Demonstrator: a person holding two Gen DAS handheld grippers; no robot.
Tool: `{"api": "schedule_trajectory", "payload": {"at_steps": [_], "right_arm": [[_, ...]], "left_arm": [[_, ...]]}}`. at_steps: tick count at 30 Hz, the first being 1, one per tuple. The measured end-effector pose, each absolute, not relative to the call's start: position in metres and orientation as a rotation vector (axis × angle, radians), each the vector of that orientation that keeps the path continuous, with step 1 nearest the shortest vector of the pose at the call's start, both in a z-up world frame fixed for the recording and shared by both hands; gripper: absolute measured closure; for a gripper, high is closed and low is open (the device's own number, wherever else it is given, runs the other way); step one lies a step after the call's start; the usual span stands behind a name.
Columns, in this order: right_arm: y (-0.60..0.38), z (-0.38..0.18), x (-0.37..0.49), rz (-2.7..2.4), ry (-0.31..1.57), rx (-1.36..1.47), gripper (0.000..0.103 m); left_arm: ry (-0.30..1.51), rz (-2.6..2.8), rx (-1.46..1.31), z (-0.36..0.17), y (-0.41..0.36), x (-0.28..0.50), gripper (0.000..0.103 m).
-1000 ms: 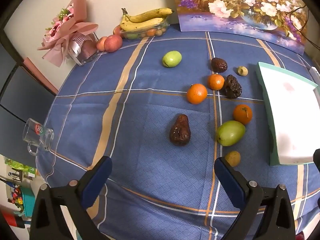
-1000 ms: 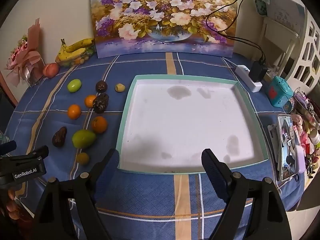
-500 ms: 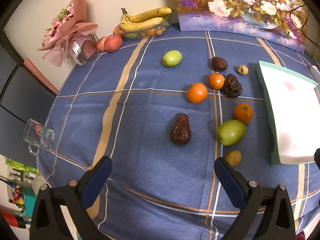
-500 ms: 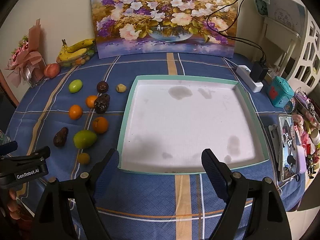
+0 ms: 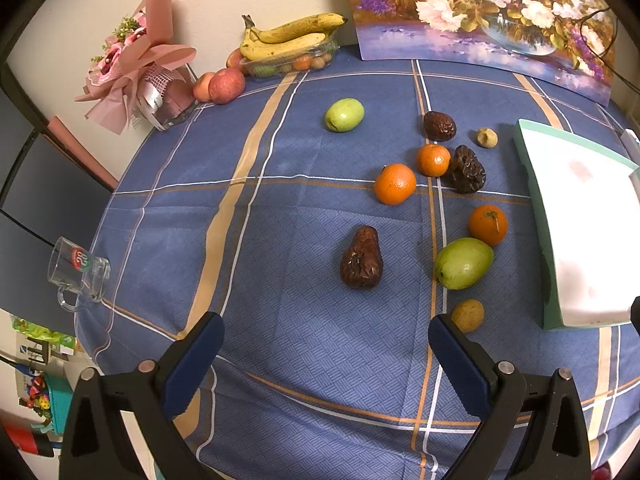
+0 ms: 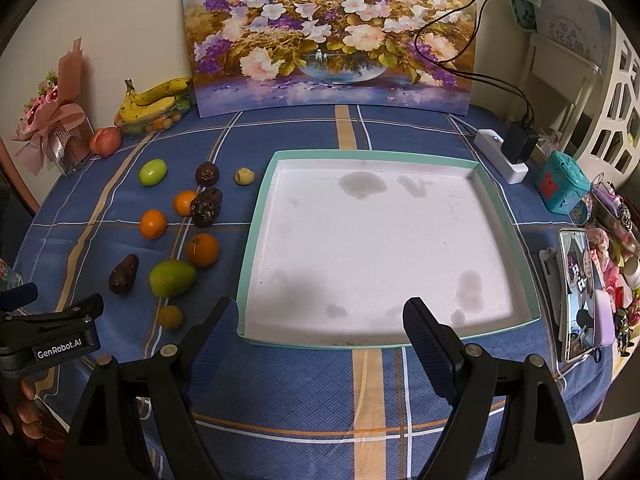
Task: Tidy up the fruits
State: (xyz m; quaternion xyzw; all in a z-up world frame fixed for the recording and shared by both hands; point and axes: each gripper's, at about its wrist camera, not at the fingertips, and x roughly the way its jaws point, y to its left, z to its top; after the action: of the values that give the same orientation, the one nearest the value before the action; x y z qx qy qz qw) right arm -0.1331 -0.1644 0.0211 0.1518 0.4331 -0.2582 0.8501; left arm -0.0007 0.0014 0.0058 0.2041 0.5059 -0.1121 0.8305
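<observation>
Covering the table, a blue plaid cloth (image 5: 280,208) meets cream wall (image 6: 120,20).

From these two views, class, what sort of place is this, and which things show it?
Most likely a room in a home, not a lab: a cloth-covered table against a wall, with a flower painting propped behind it, a wrapped bouquet and a charging power strip.

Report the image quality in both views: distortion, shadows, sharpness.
Left wrist view: strong fisheye bend, dark corners, table stripes curve; fruit such as the large green fruit stays sharp, with soft shadows. Right wrist view: same bending; the tray floor is brightly lit, with a broad shadow at its near-left; no motion blur.
</observation>
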Motion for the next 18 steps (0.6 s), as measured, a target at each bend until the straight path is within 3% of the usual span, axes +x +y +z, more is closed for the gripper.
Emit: {"api": "schedule_trajectory", "payload": {"at_steps": [18], "right_arm": [[-0.166, 0.0209, -0.1337, -0.54, 0.911, 0.33, 0.018]], "left_arm": [[1.075, -0.236, 0.434, 0.0051, 0.0042, -0.0017, 0.0]]}}
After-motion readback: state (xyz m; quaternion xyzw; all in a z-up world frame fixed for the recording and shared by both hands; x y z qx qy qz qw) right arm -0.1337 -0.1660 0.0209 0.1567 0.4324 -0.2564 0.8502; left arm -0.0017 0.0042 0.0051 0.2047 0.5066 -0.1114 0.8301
